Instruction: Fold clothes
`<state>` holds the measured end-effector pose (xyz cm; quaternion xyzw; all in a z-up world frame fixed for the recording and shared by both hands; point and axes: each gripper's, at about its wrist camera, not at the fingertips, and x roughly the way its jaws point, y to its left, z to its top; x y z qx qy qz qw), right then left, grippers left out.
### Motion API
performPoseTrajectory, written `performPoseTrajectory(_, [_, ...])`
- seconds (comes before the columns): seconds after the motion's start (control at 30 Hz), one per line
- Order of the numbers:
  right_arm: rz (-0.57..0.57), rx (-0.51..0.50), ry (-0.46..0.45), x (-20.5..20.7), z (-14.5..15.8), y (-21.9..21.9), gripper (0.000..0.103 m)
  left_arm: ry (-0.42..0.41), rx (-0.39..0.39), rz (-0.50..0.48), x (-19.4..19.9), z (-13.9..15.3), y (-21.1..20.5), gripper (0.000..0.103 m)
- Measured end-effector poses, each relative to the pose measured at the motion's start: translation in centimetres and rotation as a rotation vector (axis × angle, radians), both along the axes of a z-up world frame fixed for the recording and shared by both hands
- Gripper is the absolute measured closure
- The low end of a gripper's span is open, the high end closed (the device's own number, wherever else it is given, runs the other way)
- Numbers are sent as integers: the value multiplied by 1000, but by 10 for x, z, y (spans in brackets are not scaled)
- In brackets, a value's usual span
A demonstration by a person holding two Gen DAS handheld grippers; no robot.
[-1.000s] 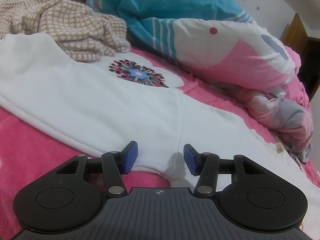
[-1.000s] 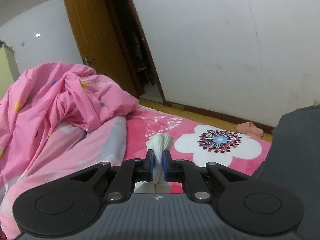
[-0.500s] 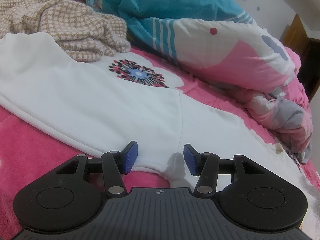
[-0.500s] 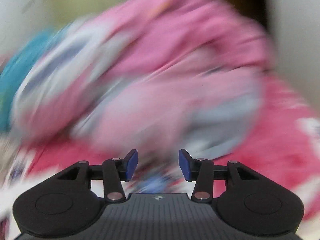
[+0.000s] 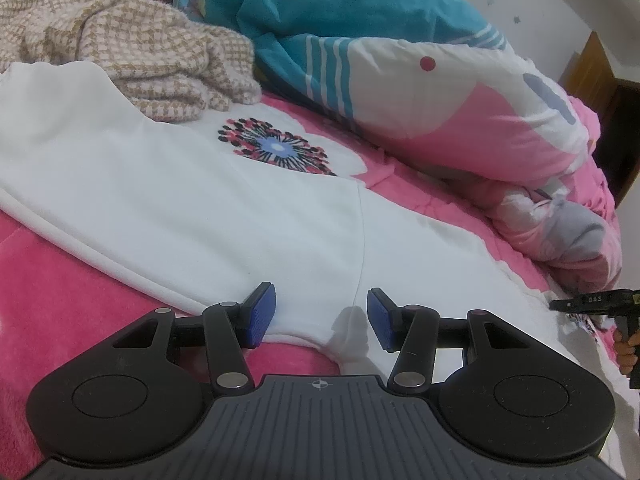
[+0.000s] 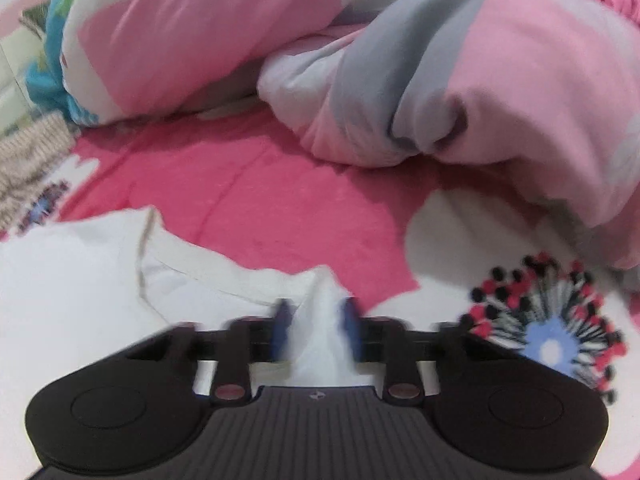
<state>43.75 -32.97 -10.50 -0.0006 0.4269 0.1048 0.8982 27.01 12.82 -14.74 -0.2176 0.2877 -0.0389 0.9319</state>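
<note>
White cotton-like knit is what I am dealing with: the white garment [image 5: 208, 208] lies spread flat across the pink floral bed [image 5: 48, 280], its hem running toward my left side and one sleeve stretching off to the right. I judge it light, soft and limp, so it will drape and sag from wherever I lift it and will not hold a crease unless I lay it down smooth; the thicker hem and the seams look like the firmest places to pinch, and a single layer could slip free if caught too shallowly. My left gripper [image 5: 322, 316] hangs just above the lower edge near the underarm seam, jaws standing apart with fabric beneath them but nothing pinched. My right gripper [image 6: 318, 328] has just been closing, and the blurred right wrist view shows a peak of white cloth bunched between its blue pads [image 6: 352, 324], so I read it as clamped on the garment's far end. A beige houndstooth knit [image 5: 132, 52] and a teal, pink and grey quilt [image 5: 440, 92] are heaped just behind the garment. At the right edge of the left view the other gripper's body shows small letters, too small for me to read reliably; I see no brand or label on the garment.
</note>
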Motion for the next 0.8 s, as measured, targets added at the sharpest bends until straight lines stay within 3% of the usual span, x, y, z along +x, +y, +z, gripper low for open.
performPoseTrajectory(0.13, [-41,30,-135,-8,19,-14,96,0,2,1,0,0,0,52])
performPoseTrajectory(0.37, [-135,40,-113,11,-17,-20,92,0,0,-1,0,0,1,52])
performPoseTrajectory(0.43, [-170,97,-88,13,-12,-28,79,0,-5,0,0,0,1,52])
performPoseTrajectory(0.47, [-183,112,-79,12,-5,-33,68,0,-8,0,0,0,1,52])
performPoseTrajectory(0.57, [-224,81,-155,-17,38,-64,44,0,-11,0,0,0,2,52])
performPoseTrajectory(0.73, [-345,50,-269,-71,112,-134,30,0,-9,2,0,0,1,52])
performPoseTrajectory(0.8, [-453,38,-242,-89,127,-175,25,0,-7,2,0,0,1,52])
